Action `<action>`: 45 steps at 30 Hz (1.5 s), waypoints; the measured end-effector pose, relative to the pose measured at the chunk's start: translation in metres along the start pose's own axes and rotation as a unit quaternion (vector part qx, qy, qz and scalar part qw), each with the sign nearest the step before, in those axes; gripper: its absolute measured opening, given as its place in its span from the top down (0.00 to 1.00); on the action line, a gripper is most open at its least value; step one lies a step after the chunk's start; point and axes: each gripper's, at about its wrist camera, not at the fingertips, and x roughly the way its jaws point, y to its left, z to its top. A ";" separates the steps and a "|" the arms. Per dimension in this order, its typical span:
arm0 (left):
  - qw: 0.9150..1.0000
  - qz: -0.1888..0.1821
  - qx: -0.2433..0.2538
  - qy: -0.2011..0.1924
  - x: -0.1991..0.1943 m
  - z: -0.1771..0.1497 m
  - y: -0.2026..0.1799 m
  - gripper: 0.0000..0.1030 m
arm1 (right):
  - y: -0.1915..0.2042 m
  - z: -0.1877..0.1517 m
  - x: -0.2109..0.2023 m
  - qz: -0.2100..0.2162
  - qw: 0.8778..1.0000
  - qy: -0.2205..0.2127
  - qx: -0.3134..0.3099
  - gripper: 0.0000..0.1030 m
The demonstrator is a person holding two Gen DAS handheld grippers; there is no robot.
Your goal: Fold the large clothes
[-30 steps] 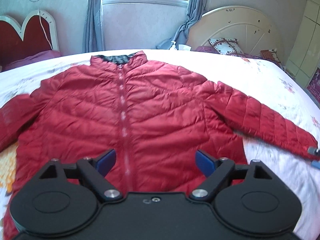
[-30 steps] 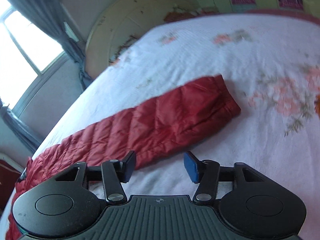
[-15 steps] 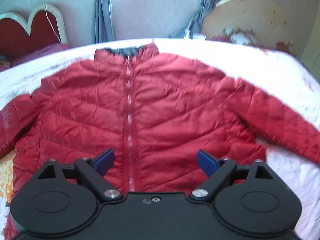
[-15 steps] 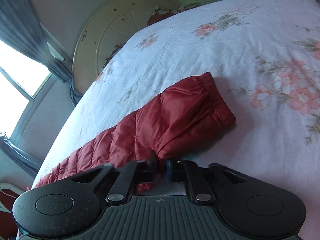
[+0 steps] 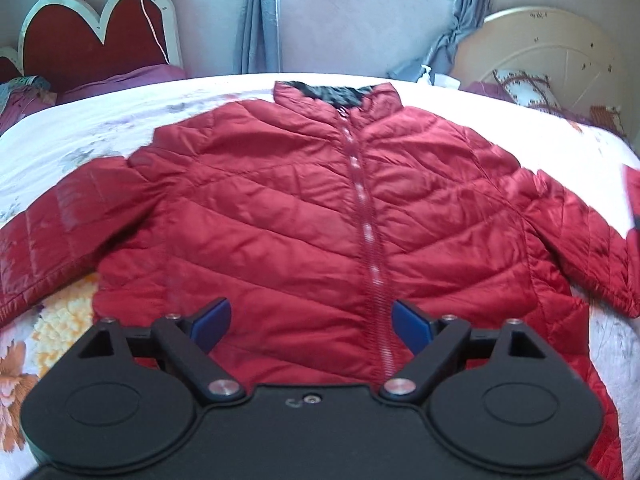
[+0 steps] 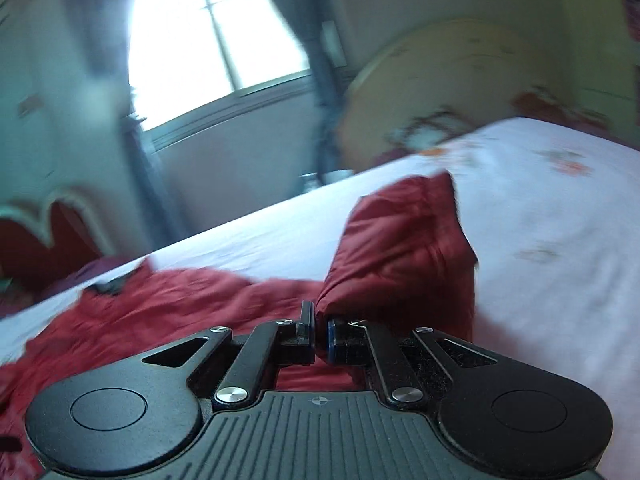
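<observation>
- Red puffer jacket [image 5: 304,216] lies front-up, zipped, spread across the white floral bedspread [image 5: 80,148]; collar toward the window wall, hem nearest your left camera.
- Your left gripper [image 5: 310,322] hovers over the hem area, jaws wide apart, nothing between the blue pads [image 5: 210,316]; the zipper [image 5: 370,248] runs just inside the right-hand pad.
- One sleeve [image 5: 48,236] lies flat, stretched out to the frame's left edge.
- Your right gripper [image 6: 318,334] has its jaws pinched almost fully together on the other sleeve [image 6: 404,252], gripping fabric near the cuff end.
- That sleeve end stands up off the bed, bunched above the fingertips, cuff pointing up and away from the camera.
- Right view is motion-blurred; jacket body [image 6: 168,304] shows as a red mass to the left of the gripper.
- In left view the lifted cuff [image 5: 631,200] shows at the far right edge.
- Background: heart-shaped red headboard [image 5: 92,48], cream round headboard [image 5: 560,60], grey curtains [image 5: 260,16].
</observation>
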 end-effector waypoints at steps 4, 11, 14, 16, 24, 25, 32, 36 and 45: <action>1.000 -0.014 -0.003 -0.008 -0.001 0.005 0.026 0.18 | 0.068 -0.015 0.027 0.055 0.996 0.038 -0.057 0.95; 0.999 -0.049 -0.015 -0.016 0.000 0.009 0.077 0.19 | 0.171 -0.051 0.052 0.116 0.978 0.095 -0.148 0.95; 0.997 -0.069 -0.033 -0.019 -0.002 0.010 0.105 0.22 | 0.211 -0.072 0.060 0.138 0.968 0.117 -0.173 0.95; 0.996 -0.076 -0.040 -0.020 -0.003 0.011 0.120 0.23 | 0.237 -0.086 0.064 0.150 0.962 0.129 -0.188 0.95; 0.995 -0.088 -0.050 -0.019 -0.002 0.013 0.149 0.24 | 0.308 -0.127 0.078 0.180 0.942 0.155 -0.239 0.95; 0.995 -0.088 -0.051 -0.019 -0.001 0.013 0.149 0.21 | 0.312 -0.130 0.077 0.181 0.940 0.148 -0.249 0.88; 0.990 -0.125 -0.059 -0.026 0.013 0.019 0.133 0.12 | 0.283 -0.111 0.042 0.178 0.952 0.082 -0.237 0.24; 0.993 -0.107 -0.054 0.002 0.041 0.024 0.119 0.21 | 0.227 -0.087 0.038 0.120 0.975 0.086 -0.166 0.61; 0.995 -0.092 -0.038 -0.016 0.065 0.041 0.108 0.82 | 0.103 -0.055 0.034 -0.010 0.997 0.080 -0.002 0.84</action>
